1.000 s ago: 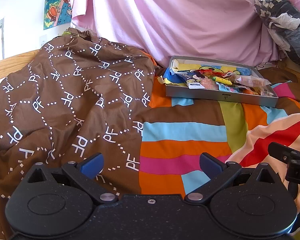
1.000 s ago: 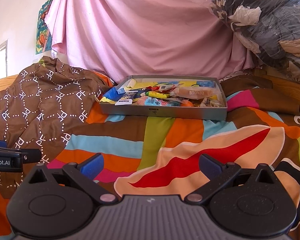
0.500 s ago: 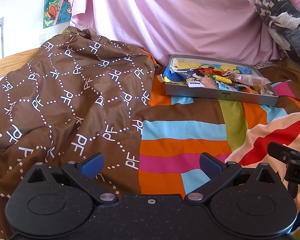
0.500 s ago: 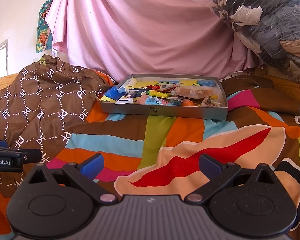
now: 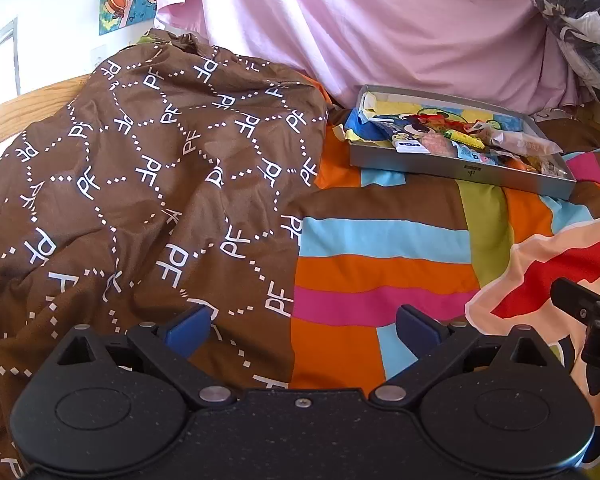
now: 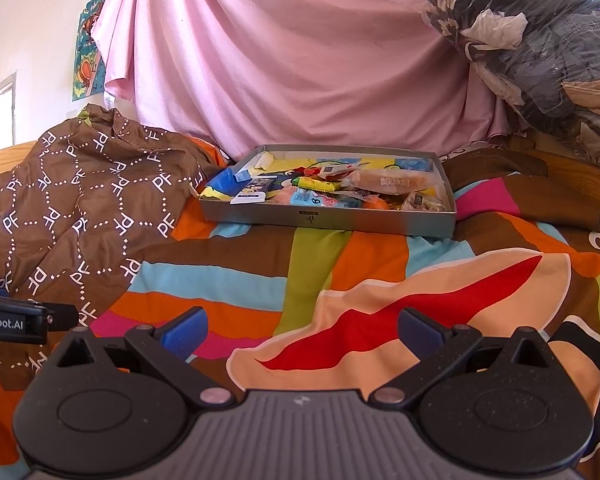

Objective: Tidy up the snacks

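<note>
A shallow grey tray (image 6: 324,220) (image 5: 460,170) lies on a striped bedspread, far ahead of both grippers. It holds several snack packets, among them a long clear-wrapped bread (image 6: 388,181), a yellow-green bar (image 6: 316,185) and a blue packet (image 6: 226,180). My left gripper (image 5: 302,330) hangs open over the edge of the brown quilt, nothing between its blue pads. My right gripper (image 6: 302,330) is open too, low over the bedspread, empty. Each gripper's body shows at the other view's edge.
A brown quilt (image 5: 140,184) printed with white letters is heaped on the left. A pink sheet (image 6: 300,60) hangs behind the tray. Bagged clothes (image 6: 540,40) are piled at the upper right. A wooden bed frame (image 6: 572,184) runs along the right.
Both grippers have crept slightly forward toward the tray. Both stay open and empty.
</note>
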